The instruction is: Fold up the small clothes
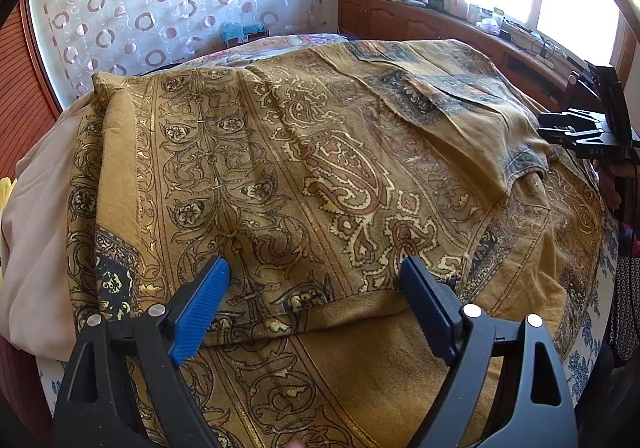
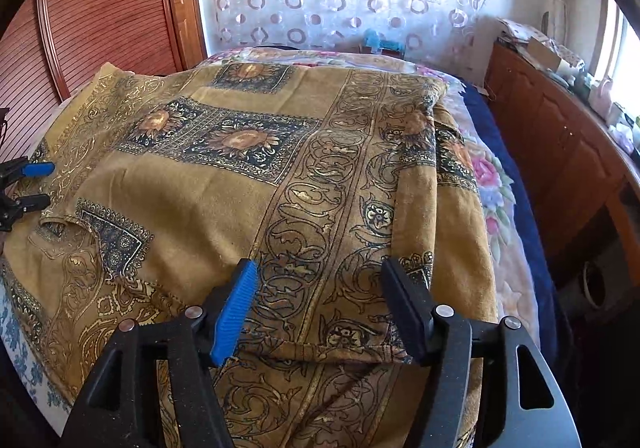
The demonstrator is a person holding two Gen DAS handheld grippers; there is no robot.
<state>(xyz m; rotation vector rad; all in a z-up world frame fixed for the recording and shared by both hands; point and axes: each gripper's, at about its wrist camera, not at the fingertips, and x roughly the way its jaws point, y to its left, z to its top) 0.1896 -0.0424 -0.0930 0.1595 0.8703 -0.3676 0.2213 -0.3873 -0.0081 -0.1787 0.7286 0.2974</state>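
- A patterned cloth is spread, already doubled over, on a bed.
- It is judged soft, light and limp; the folded hem nearest the tongs is best gripped.
- Left gripper and right gripper are held spread, nothing pinched.
- Underlayers are hidden.

Golden cloth hides the bed beneath.

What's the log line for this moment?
garment: folded on bed | left gripper: open over hem | right gripper: open over hem | nothing held
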